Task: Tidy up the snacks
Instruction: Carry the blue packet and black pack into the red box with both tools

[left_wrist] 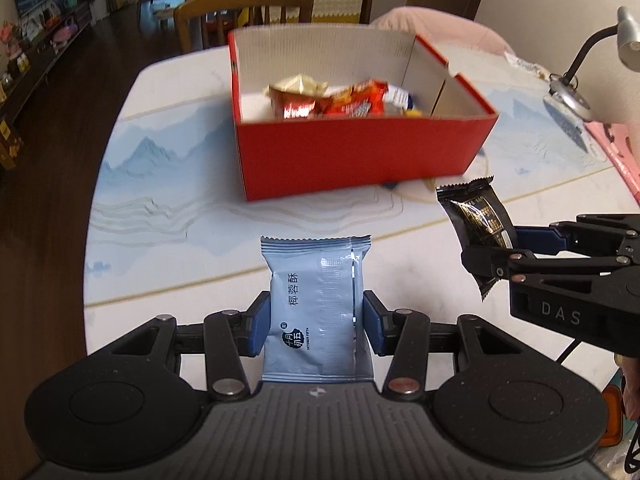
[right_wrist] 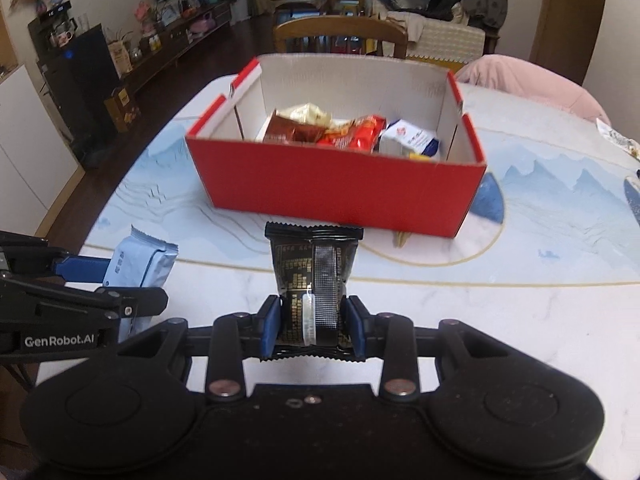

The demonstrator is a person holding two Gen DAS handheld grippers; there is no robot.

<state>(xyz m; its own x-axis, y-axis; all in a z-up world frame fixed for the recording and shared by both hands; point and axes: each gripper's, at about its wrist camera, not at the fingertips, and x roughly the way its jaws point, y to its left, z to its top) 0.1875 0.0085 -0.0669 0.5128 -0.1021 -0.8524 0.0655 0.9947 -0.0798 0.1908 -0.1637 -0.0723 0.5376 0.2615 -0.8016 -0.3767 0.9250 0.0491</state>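
1. Presently, the left gripper is closed on a pale blue snack packet, its blue pads pressed against the two long edges. The packet stands upright between them, above the table. It has crimped, serrated ends, a back seam running lengthwise and dark printed characters with a small round logo.

2. The right gripper is likewise clamped on a black snack packet, gripped at its lower half. The wrapper is glossy black with fine gold print, a silvery seam strip down the middle and zigzag-cut ends.

3. In the left wrist view the black packet is tilted, held to the right of the blue one and apart from it. In the right wrist view the blue packet shows at the left edge.

4. Ahead of both grippers sits a red cardboard box, open-topped with a white interior. It rests on the table, clear of both held packets.

5. Inside the box lie a gold-and-brown wrapper, a red-orange snack bag and a white-and-blue packet, bunched against the near wall.

6. The tabletop is white marble-patterned with a blue mountain print. A wooden chair stands beyond the box; a desk lamp stands at the table's right.
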